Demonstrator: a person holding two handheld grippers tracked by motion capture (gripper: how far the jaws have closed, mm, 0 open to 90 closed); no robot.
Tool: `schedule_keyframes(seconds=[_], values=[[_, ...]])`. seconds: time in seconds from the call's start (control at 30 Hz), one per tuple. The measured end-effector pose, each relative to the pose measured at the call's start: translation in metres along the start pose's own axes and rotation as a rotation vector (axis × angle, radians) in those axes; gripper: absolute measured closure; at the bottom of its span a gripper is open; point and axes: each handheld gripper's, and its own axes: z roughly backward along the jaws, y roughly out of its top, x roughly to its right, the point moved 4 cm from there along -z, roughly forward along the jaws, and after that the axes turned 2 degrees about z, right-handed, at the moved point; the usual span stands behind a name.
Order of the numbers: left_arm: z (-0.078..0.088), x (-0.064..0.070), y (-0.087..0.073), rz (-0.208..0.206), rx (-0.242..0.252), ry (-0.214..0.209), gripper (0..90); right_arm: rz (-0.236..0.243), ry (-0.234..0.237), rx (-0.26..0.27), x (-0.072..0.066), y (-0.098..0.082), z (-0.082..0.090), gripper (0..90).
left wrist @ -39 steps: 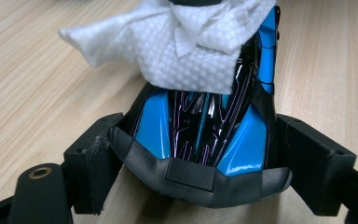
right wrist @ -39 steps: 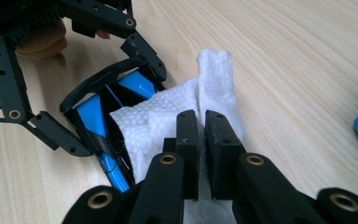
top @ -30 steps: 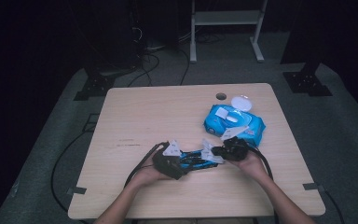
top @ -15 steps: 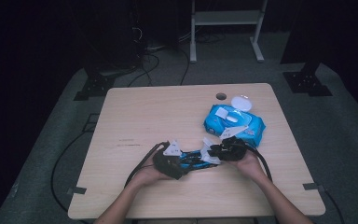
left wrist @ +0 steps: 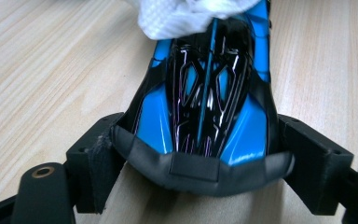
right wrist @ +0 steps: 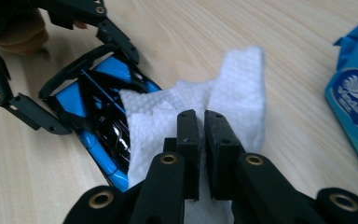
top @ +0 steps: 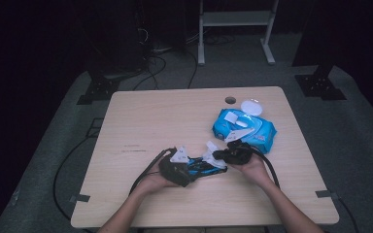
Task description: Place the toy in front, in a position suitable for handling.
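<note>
The work in hand looks like wiping down a blue toy car (left wrist: 205,93) with a white wipe (right wrist: 200,116), and it seems to be in mid-course: a sheet is already out of the blue wipe pack (top: 245,128), whose lid stands open, and lies against one end of the car. How much of the body has been cleaned cannot be told; the far end under the left claw looks untouched by the cloth.

The left claw (top: 194,167) is clamped on the car, one jaw on each flank near its end, pinning it to the table (top: 150,121). The car stretches straight ahead of that claw.

The right claw (right wrist: 204,140) is pressed together on the wipe, its jaws having just closed with the cloth between them. The wipe bunches ahead of its tips, and the car lies just beyond and to that claw's left, touching the wipe.
</note>
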Motion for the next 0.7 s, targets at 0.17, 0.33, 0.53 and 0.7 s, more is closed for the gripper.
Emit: schedule_keyframes(seconds=[0.17,0.33,0.53,0.7], values=[[0.0,0.0,0.0,-0.001,-0.001,-0.001,21.9,-0.034,0.002,0.003,0.004,-0.014,0.012,84.5],[0.0,0.0,0.0,-0.002,-0.003,0.0,22.0,-0.03,0.053,0.007,-0.01,-0.016,0.018,85.2],[-0.001,0.0,0.001,-0.003,0.002,-0.002,22.0,0.068,0.114,0.007,-0.039,0.013,-0.007,85.6],[-0.001,0.001,0.001,-0.001,-0.002,-0.004,22.1,0.129,0.186,-0.022,-0.068,0.03,-0.037,85.6]])
